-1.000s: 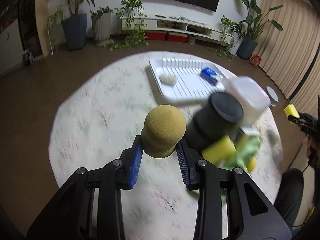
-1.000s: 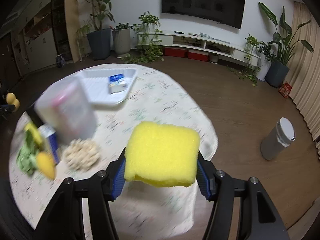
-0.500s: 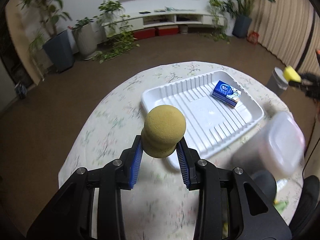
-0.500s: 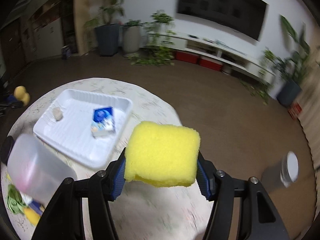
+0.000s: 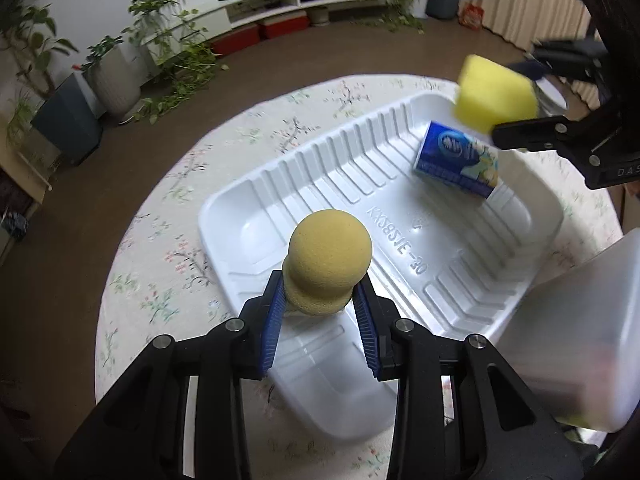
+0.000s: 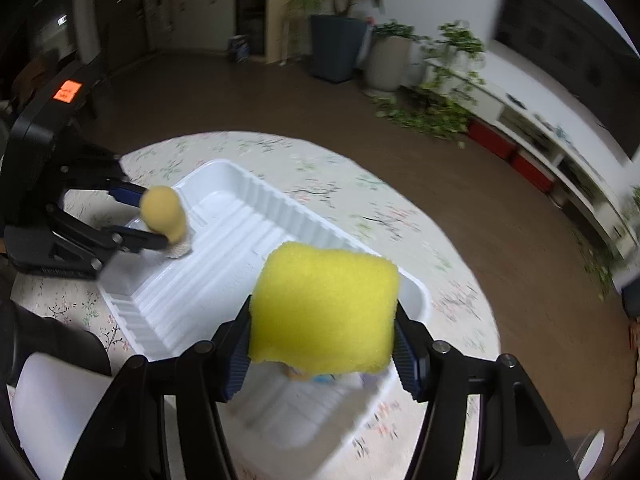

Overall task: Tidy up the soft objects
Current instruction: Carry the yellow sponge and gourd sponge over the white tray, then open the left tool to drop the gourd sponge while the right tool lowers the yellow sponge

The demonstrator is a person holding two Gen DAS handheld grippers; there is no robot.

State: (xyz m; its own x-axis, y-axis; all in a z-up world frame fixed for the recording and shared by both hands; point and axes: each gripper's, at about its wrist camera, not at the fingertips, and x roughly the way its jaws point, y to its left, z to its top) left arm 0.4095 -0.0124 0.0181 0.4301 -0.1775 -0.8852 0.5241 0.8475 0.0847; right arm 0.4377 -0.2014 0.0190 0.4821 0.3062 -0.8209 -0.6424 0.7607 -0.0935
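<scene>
Both pairs of jaws are clenched on foam: the left gripper (image 5: 322,312) clamps a mustard-coloured, peanut-shaped sponge (image 5: 326,262) between its blue-ribbed pads, and the right gripper (image 6: 322,344) clamps a bright yellow block sponge (image 6: 324,308), which bulges past both fingers.

Round table (image 5: 160,240), covered by a pale floral cloth, fills the lower field of each view and carries all other items. White ribbed tray (image 5: 400,240) lies on the table; moulded lettering is visible on its floor. In the left wrist view the peanut-shaped sponge is held above the tray's near end; in the right wrist view the same sponge (image 6: 164,216) and left gripper (image 6: 148,218) appear at the tray's far left corner (image 6: 224,168), directly over a small pale lump (image 6: 180,250) lying on the tray floor. The block sponge (image 5: 494,98) is held above the opposite end of the tray. Translucent white plastic container (image 5: 576,344), blurred, stands just beside the tray at the right edge of the left wrist view. Blue packet (image 5: 456,162) rests on the tray floor below the block sponge; in the right wrist view it is almost wholly hidden behind that sponge.
</scene>
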